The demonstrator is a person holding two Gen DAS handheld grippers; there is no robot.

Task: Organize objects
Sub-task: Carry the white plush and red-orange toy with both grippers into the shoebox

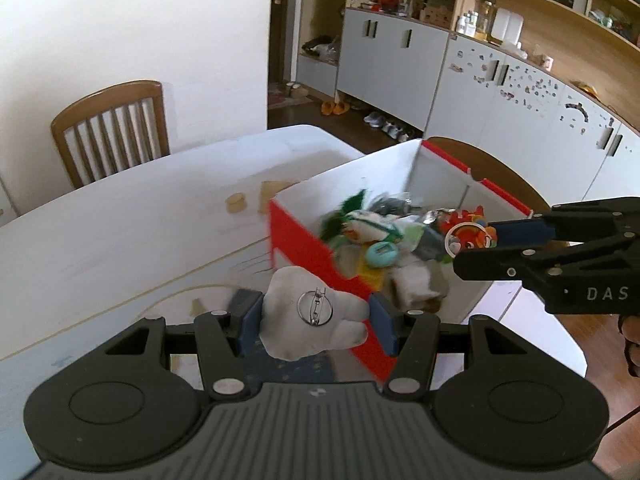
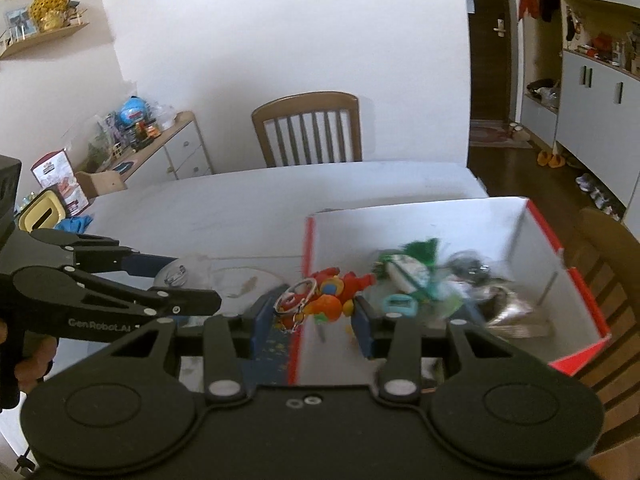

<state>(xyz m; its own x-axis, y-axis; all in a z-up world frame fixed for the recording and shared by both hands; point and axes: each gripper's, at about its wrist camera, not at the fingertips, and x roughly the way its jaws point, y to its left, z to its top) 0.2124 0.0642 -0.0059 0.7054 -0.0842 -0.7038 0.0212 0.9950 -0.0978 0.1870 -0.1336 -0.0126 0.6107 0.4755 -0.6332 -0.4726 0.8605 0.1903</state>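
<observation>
My left gripper (image 1: 315, 322) is shut on a white plush brooch (image 1: 312, 314) with a metal pin ring on its back, held just outside the near red wall of the box (image 1: 304, 240). My right gripper (image 2: 312, 312) is shut on a red and orange toy keychain (image 2: 324, 296) with a metal ring, held over the box's left edge (image 2: 309, 248). The open red and white box holds several small toys, among them a teal tag (image 1: 380, 255) and a green and white plush (image 1: 360, 224). In the left wrist view the right gripper (image 1: 476, 242) comes in from the right over the box.
The box stands on a white table (image 1: 140, 216) near its right end. A wooden chair (image 1: 112, 132) stands at the far side, another chair (image 2: 604, 264) behind the box. A yellow tissue box (image 2: 40, 212) sits at the table's left. Cabinets and shelves (image 1: 500, 80) line the room.
</observation>
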